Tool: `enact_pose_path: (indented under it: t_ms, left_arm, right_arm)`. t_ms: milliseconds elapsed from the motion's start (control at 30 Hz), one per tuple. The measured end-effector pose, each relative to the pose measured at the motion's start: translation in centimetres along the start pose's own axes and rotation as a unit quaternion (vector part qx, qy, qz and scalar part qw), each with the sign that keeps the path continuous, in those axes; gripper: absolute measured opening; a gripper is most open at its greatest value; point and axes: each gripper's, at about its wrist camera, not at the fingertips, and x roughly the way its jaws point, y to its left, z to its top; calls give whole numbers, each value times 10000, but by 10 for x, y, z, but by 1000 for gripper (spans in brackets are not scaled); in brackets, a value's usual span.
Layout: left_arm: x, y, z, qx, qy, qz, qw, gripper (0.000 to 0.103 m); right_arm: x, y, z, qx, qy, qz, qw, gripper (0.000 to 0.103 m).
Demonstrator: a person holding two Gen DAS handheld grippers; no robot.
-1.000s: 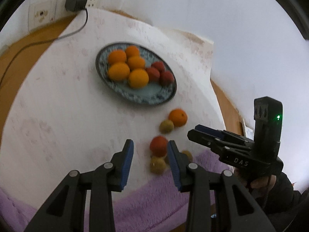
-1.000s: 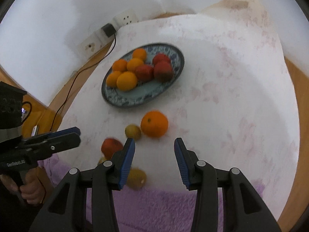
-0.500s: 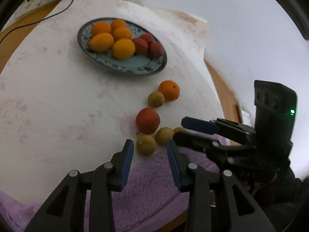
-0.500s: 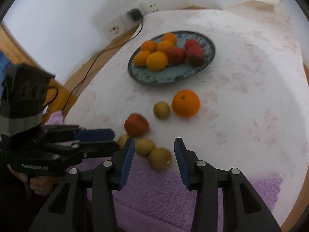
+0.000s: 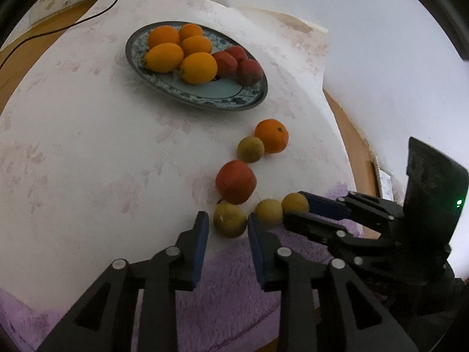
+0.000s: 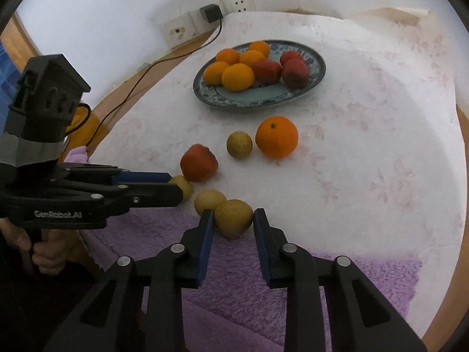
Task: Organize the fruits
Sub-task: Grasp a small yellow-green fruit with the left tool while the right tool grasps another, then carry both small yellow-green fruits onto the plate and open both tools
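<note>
Three small yellow-green fruits lie in a row where the white cloth meets the purple towel. My left gripper [image 5: 228,226] is closing on the leftmost one [image 5: 230,219], pads at its sides. My right gripper [image 6: 233,220] is closing on the rightmost one [image 6: 233,217], pads touching it. The middle fruit [image 6: 209,201] lies free between them. Further back lie a red fruit [image 5: 236,181], another yellow-green fruit [image 5: 250,149] and an orange [image 5: 271,135]. The blue patterned plate [image 5: 205,102] holds several oranges and three red fruits.
A purple towel [image 6: 263,278] covers the near edge under both grippers. A black charger [image 6: 210,13] is plugged in at the back wall, and its cable runs off the left side. A person's hand [image 6: 38,252] holds the left gripper's handle. Bare wooden table edge shows on both sides.
Both grippers came down and forward to the row of small fruits at the towel's edge. Their jaws narrowed from wide apart to sit around one fruit each.
</note>
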Motion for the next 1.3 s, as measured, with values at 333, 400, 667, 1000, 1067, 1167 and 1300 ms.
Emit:
enact_pose_path:
  t_ms: [333, 400, 667, 1000, 1067, 1167, 1300]
  left_arm:
    - [-39, -20, 0, 439, -444, -5, 9980, 25]
    - [-44, -23, 4, 505, -567, 59, 9971, 25]
    - [-48, -22, 29, 521, -775, 194, 9954, 25]
    - [-18, -10, 74, 563, -641, 258, 9960, 25]
    - [-7, -4, 79, 514, -544, 328, 9967, 25]
    - [4, 6, 87, 321, -503, 272, 9978, 25]
    - [17, 13, 93, 202, -372, 105, 9990, 25]
  right_arm:
    - [-24, -8, 27, 148, -533, 113, 9984, 29]
    - [-26, -8, 34, 132, -616, 102, 9980, 29]
    - [-18, -11, 62, 72, -698, 164, 9974, 29]
    - [20, -23, 100, -115, -475, 156, 9987, 29]
    - [32, -26, 102, -121, -353, 61, 9993, 29]
    - [41, -32, 102, -47, -330, 81, 9994, 29]
    - [49, -31, 105, -145, -291, -39, 9995, 29]
